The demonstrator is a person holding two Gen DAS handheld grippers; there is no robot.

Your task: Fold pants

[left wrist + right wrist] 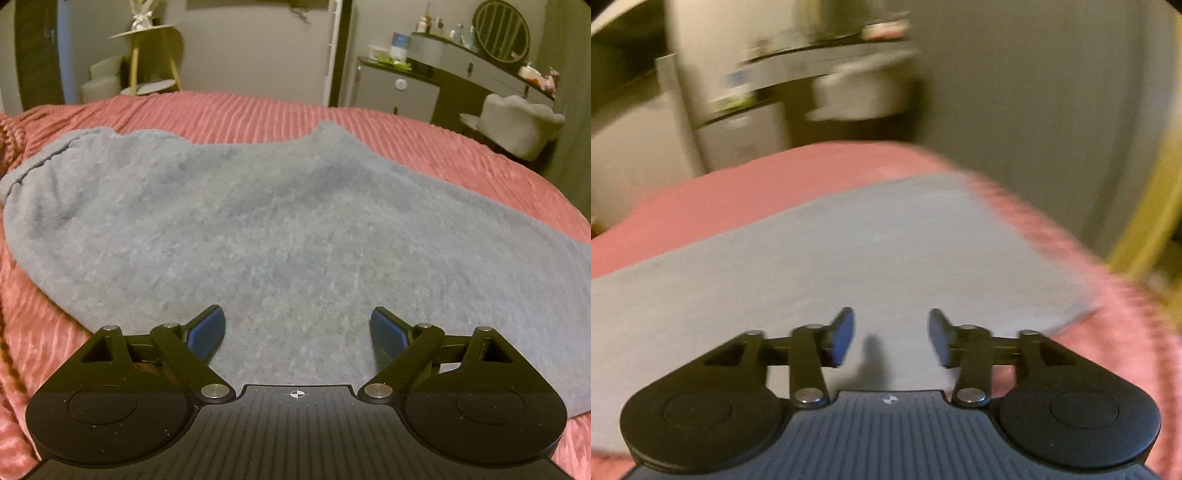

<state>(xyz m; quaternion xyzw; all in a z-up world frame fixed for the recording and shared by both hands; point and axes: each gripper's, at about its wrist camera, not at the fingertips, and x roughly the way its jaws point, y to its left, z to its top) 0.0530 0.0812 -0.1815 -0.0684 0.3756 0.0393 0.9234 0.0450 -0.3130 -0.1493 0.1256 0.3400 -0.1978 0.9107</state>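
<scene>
Grey-blue fleece pants [258, 229] lie flat on a pink ribbed bedspread [240, 110]. The waistband is at the left of the left wrist view, and a point of fabric sticks up at the far edge. My left gripper [297, 328] is open wide, low over the near part of the pants, and holds nothing. In the blurred right wrist view the pants [831, 251] run away toward the bed's far corner. My right gripper [891, 336] is open and empty just above the fabric near its right edge.
The bedspread [738, 192] drops off at the right edge [1126, 314]. Beyond the bed stand a round side table [151, 55], a grey dresser with a round mirror [480, 55] and a pale chair [517, 122]. A yellow-green post [1145, 229] is at the right.
</scene>
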